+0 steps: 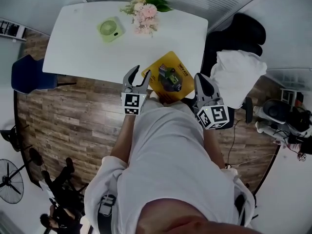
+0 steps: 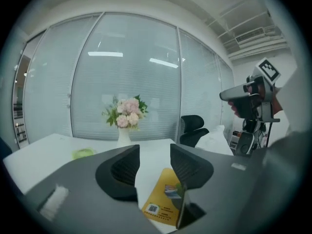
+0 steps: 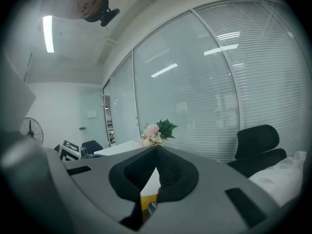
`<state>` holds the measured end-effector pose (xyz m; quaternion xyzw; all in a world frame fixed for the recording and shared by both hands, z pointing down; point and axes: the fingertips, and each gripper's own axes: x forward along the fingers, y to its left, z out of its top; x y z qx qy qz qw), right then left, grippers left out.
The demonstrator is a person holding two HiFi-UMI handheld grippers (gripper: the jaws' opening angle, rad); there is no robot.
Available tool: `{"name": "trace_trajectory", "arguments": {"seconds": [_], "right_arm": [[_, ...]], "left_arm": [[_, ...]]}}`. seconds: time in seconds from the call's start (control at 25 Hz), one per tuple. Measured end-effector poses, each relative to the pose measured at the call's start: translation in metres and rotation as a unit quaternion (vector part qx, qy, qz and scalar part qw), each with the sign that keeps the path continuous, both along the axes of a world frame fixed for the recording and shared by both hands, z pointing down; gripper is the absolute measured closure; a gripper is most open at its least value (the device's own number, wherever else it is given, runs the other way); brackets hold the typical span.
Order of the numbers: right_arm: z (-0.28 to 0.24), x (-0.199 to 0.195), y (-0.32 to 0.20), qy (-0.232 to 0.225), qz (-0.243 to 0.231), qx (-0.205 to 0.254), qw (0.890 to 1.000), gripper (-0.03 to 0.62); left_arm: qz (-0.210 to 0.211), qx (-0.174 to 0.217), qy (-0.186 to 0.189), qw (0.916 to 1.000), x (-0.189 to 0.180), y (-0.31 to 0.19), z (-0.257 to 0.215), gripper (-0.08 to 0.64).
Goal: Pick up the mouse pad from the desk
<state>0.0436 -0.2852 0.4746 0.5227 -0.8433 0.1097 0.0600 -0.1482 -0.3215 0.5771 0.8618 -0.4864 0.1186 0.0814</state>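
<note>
The yellow mouse pad (image 1: 168, 65), printed with a dark picture, lies at the near right edge of the white desk (image 1: 83, 38). My left gripper (image 1: 140, 72) is at the pad's left side, open, with nothing between its jaws. In the left gripper view the pad (image 2: 163, 199) shows below the open left gripper (image 2: 154, 150). My right gripper (image 1: 201, 79) is just right of the pad, shut and empty. The right gripper view shows the right gripper (image 3: 156, 150) with its jaw tips together and a strip of the yellow pad (image 3: 148, 201) beneath.
A green desk fan (image 1: 111, 29) and a vase of pink flowers (image 1: 146, 9) stand further back on the desk. A black office chair (image 1: 243, 33) and a white cloth (image 1: 239, 77) are at the right. A blue chair (image 1: 29, 74) stands left.
</note>
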Motion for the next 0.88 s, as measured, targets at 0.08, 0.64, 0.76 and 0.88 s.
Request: {"name": "trace_trajectory", "arguments": {"seconds": [0.08, 0.64, 0.76, 0.88], "right_arm": [[0.001, -0.002, -0.003, 0.001, -0.005, -0.002, 1.000, 0.592], [-0.002, 0.010, 0.005, 0.012, -0.006, -0.010, 1.000, 0.592], [-0.001, 0.011, 0.007, 0.015, -0.005, -0.014, 1.000, 0.591], [0.000, 0.016, 0.008, 0.017, 0.000, -0.014, 1.000, 0.592]], "left_arm": [[-0.006, -0.043, 0.007, 0.9990, 0.000, -0.006, 0.030, 0.342], [-0.042, -0.251, -0.101, 0.9619, -0.009, -0.020, 0.223, 0.314], [-0.051, -0.280, -0.114, 0.9520, -0.012, -0.019, 0.243, 0.310], [-0.057, -0.294, -0.122, 0.9463, -0.011, -0.018, 0.254, 0.305]]}}
